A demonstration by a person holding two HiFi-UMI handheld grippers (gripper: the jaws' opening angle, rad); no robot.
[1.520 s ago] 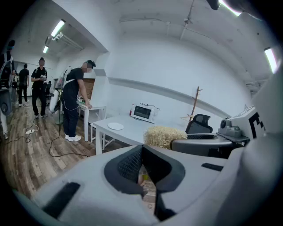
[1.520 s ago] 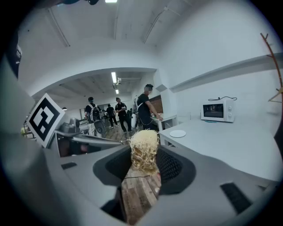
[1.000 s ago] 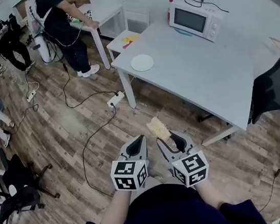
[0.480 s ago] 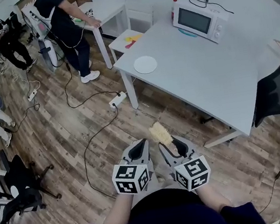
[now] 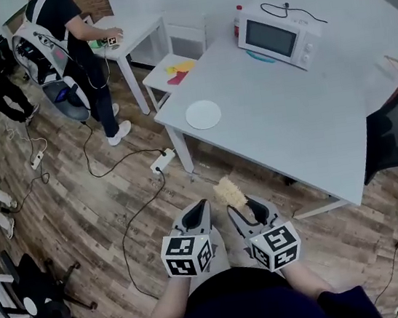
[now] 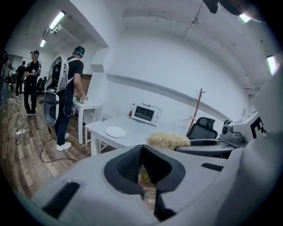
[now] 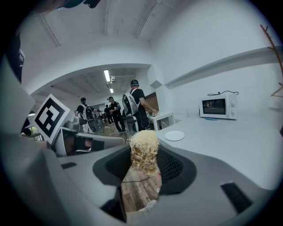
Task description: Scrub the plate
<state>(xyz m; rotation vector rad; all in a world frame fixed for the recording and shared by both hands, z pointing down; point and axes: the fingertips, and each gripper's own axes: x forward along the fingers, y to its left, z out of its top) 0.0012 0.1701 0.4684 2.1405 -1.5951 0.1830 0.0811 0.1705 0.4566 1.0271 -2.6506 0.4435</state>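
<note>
1. Right gripper (image 7: 144,164) was clamped on a straw-coloured scrubber (image 7: 143,152), its tuft poking out past the jaws.
2. Left gripper (image 6: 142,162) had its jaws pressed together on nothing, carried just beside the right one, low over the floor (image 5: 81,208).
3. The plate (image 5: 203,114) lay flat near the table's (image 5: 291,134) corner, well apart from both grippers, with nothing touching it.
4. By the look of it, the scrubber was in hand but no scrubbing had begun. Reaching the table, steadying the plate and the scrub itself all seemed left to do.
</note>
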